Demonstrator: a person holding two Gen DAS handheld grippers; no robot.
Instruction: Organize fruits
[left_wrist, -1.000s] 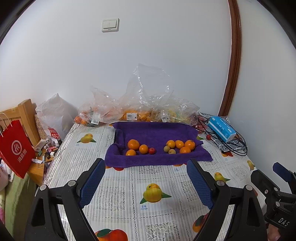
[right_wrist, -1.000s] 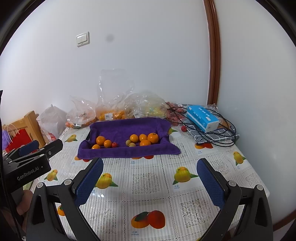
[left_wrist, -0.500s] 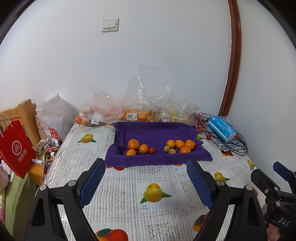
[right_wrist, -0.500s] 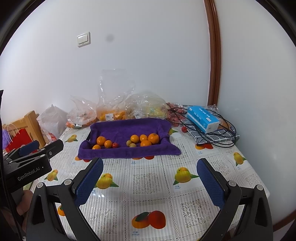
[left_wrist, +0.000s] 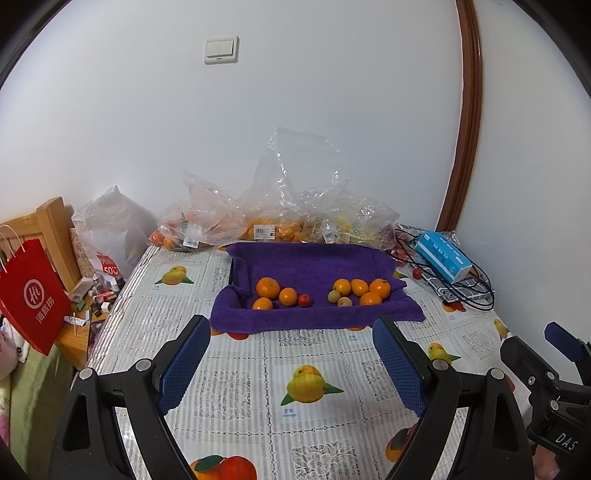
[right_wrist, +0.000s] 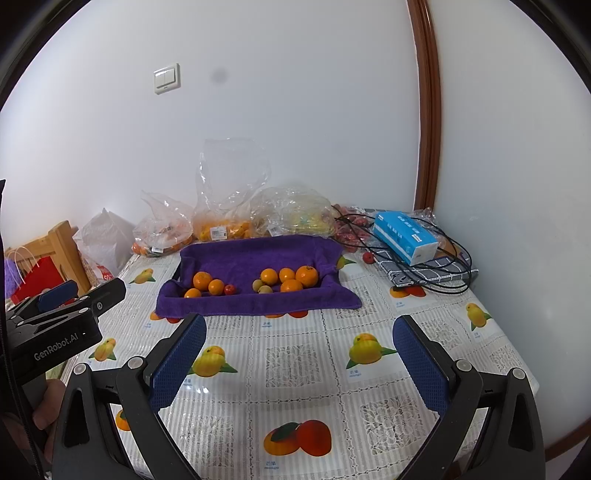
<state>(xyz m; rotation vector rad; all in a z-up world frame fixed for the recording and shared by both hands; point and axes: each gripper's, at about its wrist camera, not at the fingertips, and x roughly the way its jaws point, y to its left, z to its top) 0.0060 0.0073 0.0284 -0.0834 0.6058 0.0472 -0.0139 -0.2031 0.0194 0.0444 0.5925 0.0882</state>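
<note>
A purple towel (left_wrist: 314, 262) (right_wrist: 255, 258) lines a tray at the far middle of the table. On it, several oranges (left_wrist: 268, 287) and a small red fruit (left_wrist: 304, 300) lie at the left. More oranges (left_wrist: 379, 288) and two small green-yellow fruits (left_wrist: 334, 295) lie at the right. The same groups show in the right wrist view: oranges (right_wrist: 202, 280) and oranges (right_wrist: 306, 276). My left gripper (left_wrist: 291, 365) is open and empty, well short of the towel. My right gripper (right_wrist: 299, 354) is open and empty, also short of it.
Clear plastic bags of fruit (left_wrist: 266, 221) stand against the wall behind the towel. A blue tissue box (left_wrist: 443, 256) lies on black cables (right_wrist: 443, 273) at the right. A loose red fruit (left_wrist: 417, 273) lies near them. A red paper bag (left_wrist: 31, 295) hangs off the table's left edge.
</note>
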